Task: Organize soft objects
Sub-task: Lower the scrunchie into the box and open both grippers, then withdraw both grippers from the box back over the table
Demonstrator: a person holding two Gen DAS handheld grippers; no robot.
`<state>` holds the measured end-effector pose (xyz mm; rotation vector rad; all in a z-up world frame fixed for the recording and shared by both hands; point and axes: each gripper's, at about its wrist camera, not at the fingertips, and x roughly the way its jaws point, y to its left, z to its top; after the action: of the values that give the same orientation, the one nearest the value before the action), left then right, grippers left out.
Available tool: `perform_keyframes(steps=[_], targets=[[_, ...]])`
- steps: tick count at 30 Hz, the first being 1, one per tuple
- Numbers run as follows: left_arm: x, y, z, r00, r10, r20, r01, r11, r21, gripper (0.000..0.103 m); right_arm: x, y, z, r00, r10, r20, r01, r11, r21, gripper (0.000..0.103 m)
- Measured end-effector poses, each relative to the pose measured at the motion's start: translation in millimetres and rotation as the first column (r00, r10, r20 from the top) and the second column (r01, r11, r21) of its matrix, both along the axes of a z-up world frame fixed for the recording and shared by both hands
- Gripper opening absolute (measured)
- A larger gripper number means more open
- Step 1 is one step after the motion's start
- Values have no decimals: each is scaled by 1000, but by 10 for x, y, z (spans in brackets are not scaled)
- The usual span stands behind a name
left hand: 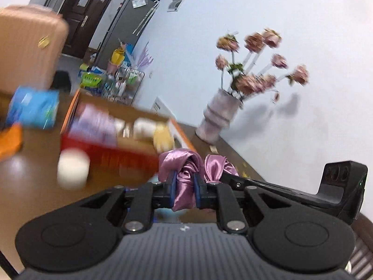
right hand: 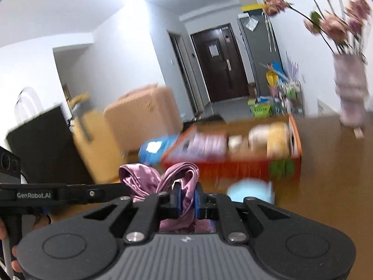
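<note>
Both hand-held grippers were clenched on one mauve satin cloth [left hand: 184,182], the left hand-held gripper [left hand: 184,187] at lower centre of its view, the right hand-held gripper [right hand: 186,198] likewise. The carrying step seemed under way (everything blurred). Next, the cloth likely needs lowering into the orange cardboard box [right hand: 233,165] at centre right.

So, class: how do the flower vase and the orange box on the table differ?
The flower vase is pale, ribbed and upright; the orange box is low, wide and bright. The vase holds pink flowers on tall stems; the box holds soft items lying down. Both rest on the brown table.
</note>
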<state>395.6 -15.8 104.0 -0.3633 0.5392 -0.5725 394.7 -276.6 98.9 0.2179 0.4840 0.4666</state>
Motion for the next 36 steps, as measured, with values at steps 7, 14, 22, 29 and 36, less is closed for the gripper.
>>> perform_keyframes(steps=[7, 14, 22, 29, 36], targets=[[2113, -332, -372, 960, 59, -274, -35, 995, 89, 16, 2125, 97, -228, 964, -128, -234, 101, 987, -124, 10], [2855, -616, -918, 928, 159, -338, -58, 955, 290, 25, 2996, 299, -789, 894, -232, -383, 143, 958, -246, 19], [2632, -604, -560, 958, 146, -247, -57, 941, 332, 45, 2869, 227, -476, 901, -242, -361, 149, 952, -266, 55], [1799, -217, 176, 977, 193, -94, -147, 919, 365, 58, 1933, -157, 305, 955, -216, -202, 155, 947, -281, 59], [423, 34, 616, 974, 193, 122, -225, 893, 389, 77, 554, -358, 752, 983, -181, -23, 164, 932, -323, 74]])
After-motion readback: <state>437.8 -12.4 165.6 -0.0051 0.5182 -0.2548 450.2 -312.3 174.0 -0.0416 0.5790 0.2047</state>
